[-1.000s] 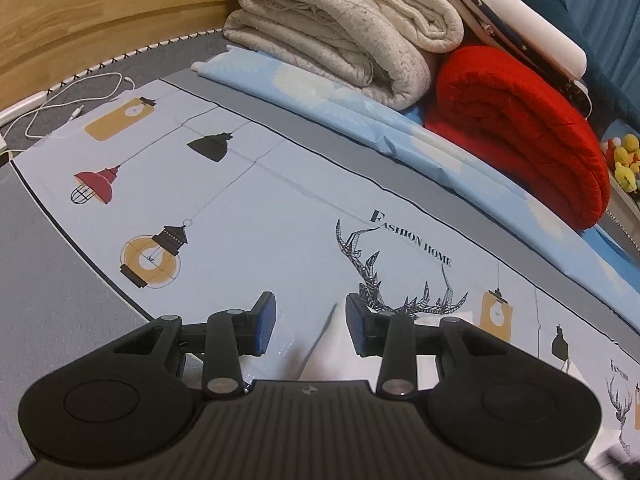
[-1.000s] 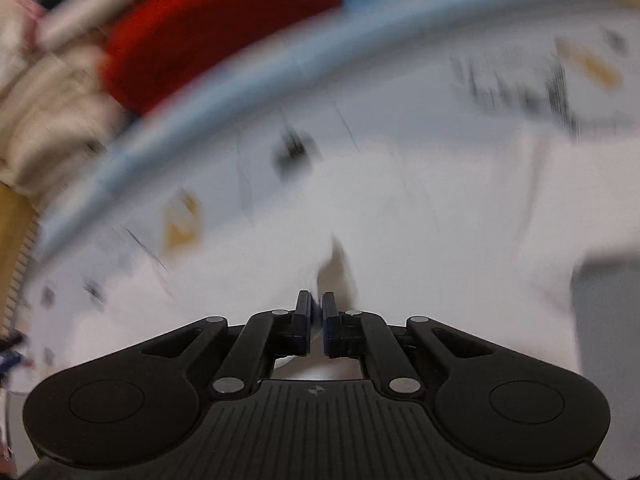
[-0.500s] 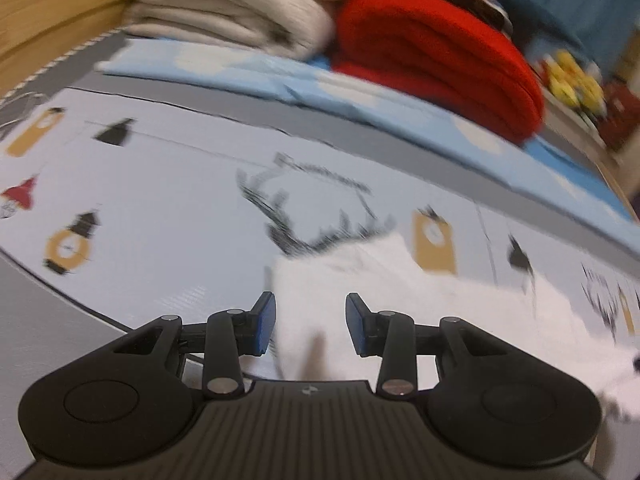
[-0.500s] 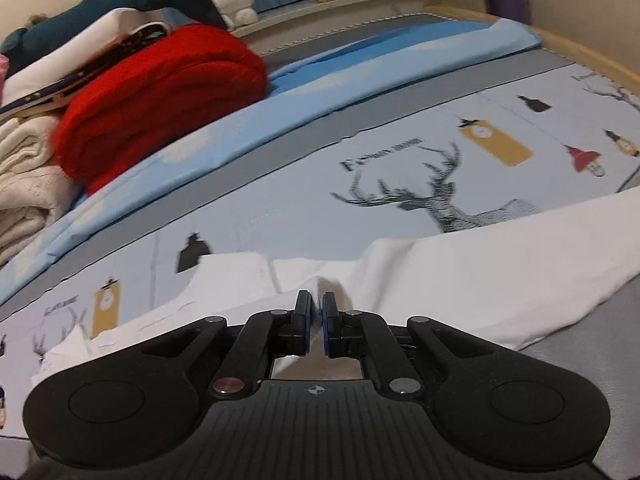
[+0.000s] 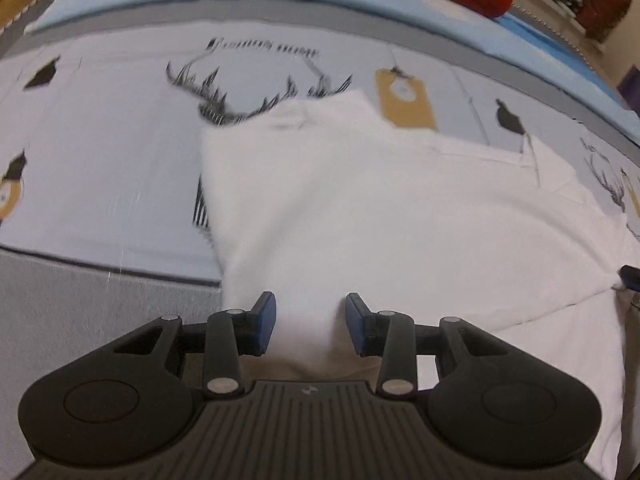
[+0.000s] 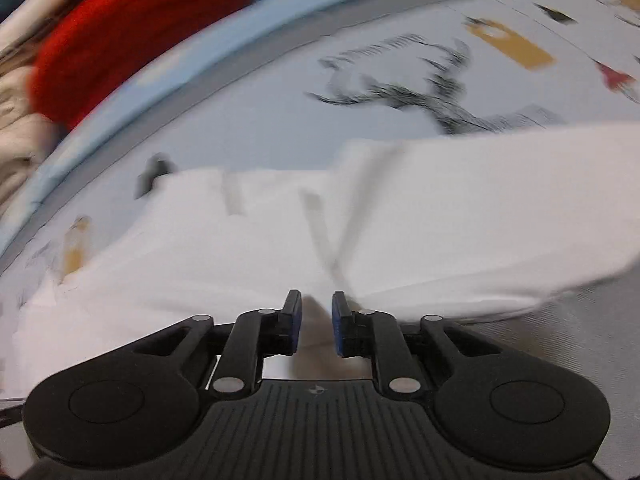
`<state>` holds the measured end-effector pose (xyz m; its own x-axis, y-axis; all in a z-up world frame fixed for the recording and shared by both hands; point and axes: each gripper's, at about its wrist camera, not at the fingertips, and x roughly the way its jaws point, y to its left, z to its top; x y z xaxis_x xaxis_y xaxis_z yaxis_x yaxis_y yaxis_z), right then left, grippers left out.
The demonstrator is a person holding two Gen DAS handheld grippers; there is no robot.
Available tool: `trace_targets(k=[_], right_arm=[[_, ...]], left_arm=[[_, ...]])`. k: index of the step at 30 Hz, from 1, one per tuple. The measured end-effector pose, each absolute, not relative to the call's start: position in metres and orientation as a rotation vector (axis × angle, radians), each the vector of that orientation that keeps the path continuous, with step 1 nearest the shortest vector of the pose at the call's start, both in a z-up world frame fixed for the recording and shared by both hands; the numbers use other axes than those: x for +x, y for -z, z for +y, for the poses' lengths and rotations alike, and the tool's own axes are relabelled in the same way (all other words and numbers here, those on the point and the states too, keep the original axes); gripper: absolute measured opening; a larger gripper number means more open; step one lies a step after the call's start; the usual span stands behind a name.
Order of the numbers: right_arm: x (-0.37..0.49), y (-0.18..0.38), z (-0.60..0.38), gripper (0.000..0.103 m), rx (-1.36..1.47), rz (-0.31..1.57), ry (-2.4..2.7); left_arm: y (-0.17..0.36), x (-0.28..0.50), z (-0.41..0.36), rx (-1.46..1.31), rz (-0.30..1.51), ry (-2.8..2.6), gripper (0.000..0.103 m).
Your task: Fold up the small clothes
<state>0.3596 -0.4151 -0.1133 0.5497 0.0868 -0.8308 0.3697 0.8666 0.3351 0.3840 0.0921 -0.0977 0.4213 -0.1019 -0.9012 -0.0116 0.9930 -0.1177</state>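
Your white cotton garment (image 5: 400,216) lies spread on the printed grey-blue bed sheet (image 5: 100,152), near the sheet's front edge; one portion already appears laid over the rest, so I judge the first fold begun, not finished. Your left claw (image 5: 307,322) stands spread wide, fabric between the pads but not pinched. Your right claw (image 6: 313,322) is parted by a narrower gap, with a ridge of the cloth in that gap (contact cannot be confirmed through the blur). Remaining, in my estimate: squaring edges and further folds to a compact packet. The rolled red knitted blanket (image 6: 132,28) sits well apart at the bed's far side.
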Motion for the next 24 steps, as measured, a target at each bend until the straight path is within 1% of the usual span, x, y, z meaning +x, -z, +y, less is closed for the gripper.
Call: trace_targets(k=[3,4,5,9,15,20,24], right_arm=[[0.344,0.085,-0.450,0.020,0.529,0.839,0.229],[0.339,0.078,-0.463,0.027,0.514,0.806,0.273],[0.333,0.075,-0.480,0.031,0.522,0.782,0.322],[0.307,0.081,-0.549,0.031,0.608,0.748,0.480],[0.266,0.096,-0.627,0.031,0.680,0.687,0.660],[0.241,0.117,-0.672,0.031,0.799,0.647,0.739],[0.230,0.133,-0.686,0.031,0.876,0.639,0.784]], left_arm=[[0.088,0.383,0.087,-0.109,1.099,0.090,0.043],[0.085,0.384,0.084,-0.103,1.089,0.096,0.044],[0.082,0.384,0.081,-0.099,1.080,0.102,0.044],[0.076,0.385,0.072,-0.097,1.066,0.130,0.045],[0.074,0.386,0.067,-0.085,1.060,0.138,0.045],[0.074,0.384,0.066,-0.081,1.055,0.137,0.045],[0.075,0.383,0.063,-0.072,1.054,0.145,0.045]])
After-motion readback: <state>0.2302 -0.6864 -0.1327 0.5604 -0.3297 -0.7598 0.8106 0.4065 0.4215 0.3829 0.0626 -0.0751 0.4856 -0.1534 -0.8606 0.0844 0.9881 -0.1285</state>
